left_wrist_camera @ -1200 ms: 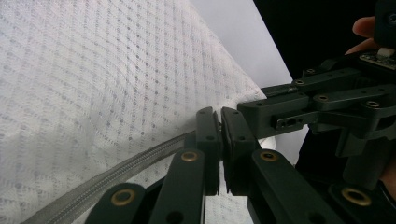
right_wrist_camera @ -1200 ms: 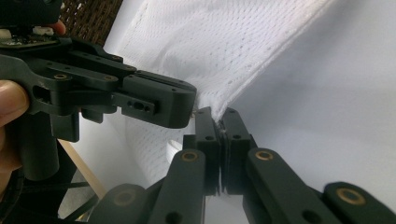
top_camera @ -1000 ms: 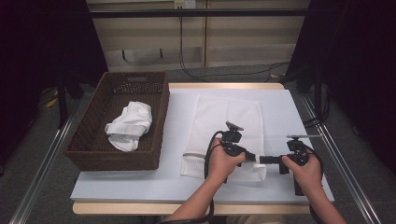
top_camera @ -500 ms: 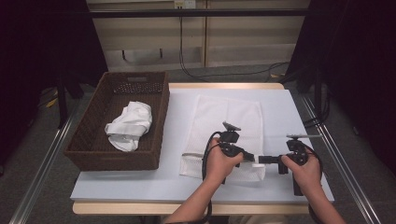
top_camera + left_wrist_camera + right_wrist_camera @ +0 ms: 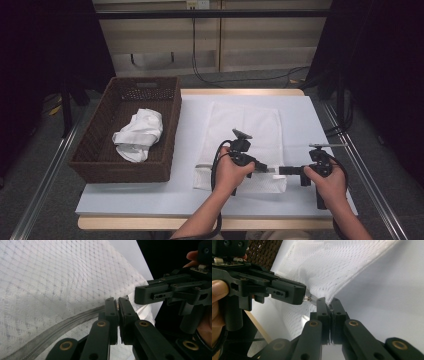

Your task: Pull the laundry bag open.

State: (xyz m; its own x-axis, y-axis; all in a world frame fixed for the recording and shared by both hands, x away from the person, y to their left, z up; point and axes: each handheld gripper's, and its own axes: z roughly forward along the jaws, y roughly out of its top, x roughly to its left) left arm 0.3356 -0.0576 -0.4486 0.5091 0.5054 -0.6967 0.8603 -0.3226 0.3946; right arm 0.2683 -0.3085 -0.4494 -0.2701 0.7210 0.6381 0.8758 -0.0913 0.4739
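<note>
A white mesh bag (image 5: 245,130) lies flat on the table, its zipper (image 5: 62,322) running along the near edge. My left gripper (image 5: 265,168) is shut on the small metal zipper pull (image 5: 307,298) near the bag's near right corner. Facing it from the right, my right gripper (image 5: 282,170) is shut on the bag's corner fabric (image 5: 324,293). In the left gripper view the closed jaws (image 5: 117,303) meet at the zipper's end, with the right gripper (image 5: 155,292) just beyond. In the right gripper view the jaws (image 5: 329,302) pinch the mesh, and the left gripper (image 5: 287,291) sits close by.
A brown wicker basket (image 5: 172,125) stands at the table's left and holds a crumpled white cloth (image 5: 139,134). The white tabletop (image 5: 310,130) has bare room to the right of the bag. Cables and cabinets are beyond the far edge.
</note>
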